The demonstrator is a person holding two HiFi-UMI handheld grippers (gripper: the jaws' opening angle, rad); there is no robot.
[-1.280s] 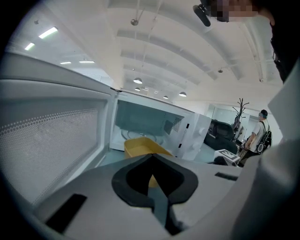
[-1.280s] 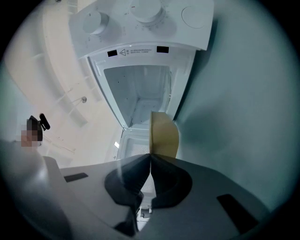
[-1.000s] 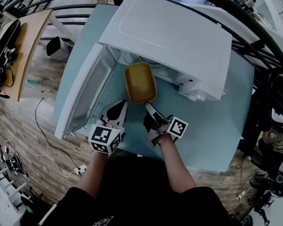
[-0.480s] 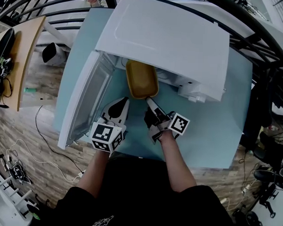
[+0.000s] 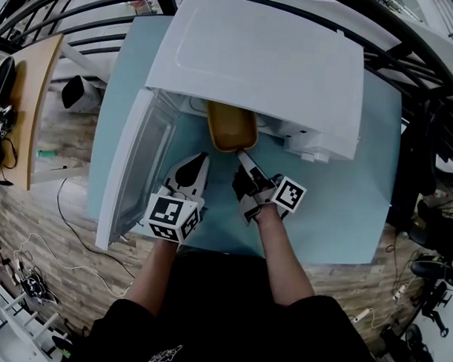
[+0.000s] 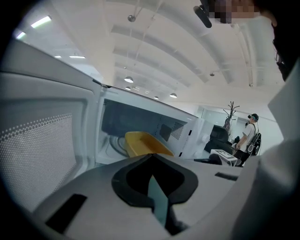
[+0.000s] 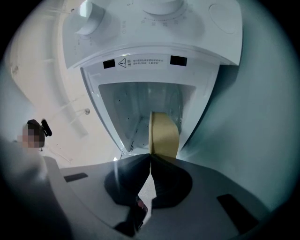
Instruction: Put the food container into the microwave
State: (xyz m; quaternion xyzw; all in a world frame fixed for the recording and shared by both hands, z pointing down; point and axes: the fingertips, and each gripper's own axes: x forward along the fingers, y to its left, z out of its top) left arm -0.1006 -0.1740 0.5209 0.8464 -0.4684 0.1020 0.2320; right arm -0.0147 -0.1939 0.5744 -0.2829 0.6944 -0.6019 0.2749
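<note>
The yellow food container [image 5: 230, 127] lies half inside the mouth of the white microwave [image 5: 260, 59], its far end under the top panel. My right gripper [image 5: 241, 152] is shut on the container's near rim. In the right gripper view the container [image 7: 164, 131] stands edge-on past the closed jaws [image 7: 151, 156], inside the cavity. My left gripper [image 5: 202, 160] is shut with nothing in it, just left of the container and in front of the opening. From the left gripper view the container [image 6: 140, 143] shows beyond the closed tips [image 6: 151, 155].
The microwave door [image 5: 134, 166] hangs open to the left, close beside my left gripper. Everything stands on a teal table [image 5: 337, 210]. A control knob [image 7: 91, 16] sits on the front panel. A wooden desk [image 5: 36, 96] and floor cables lie left of the table.
My right gripper has pushed the container forward, so more of it is now under the microwave's top. The left gripper moved forward a little alongside, still shut.
</note>
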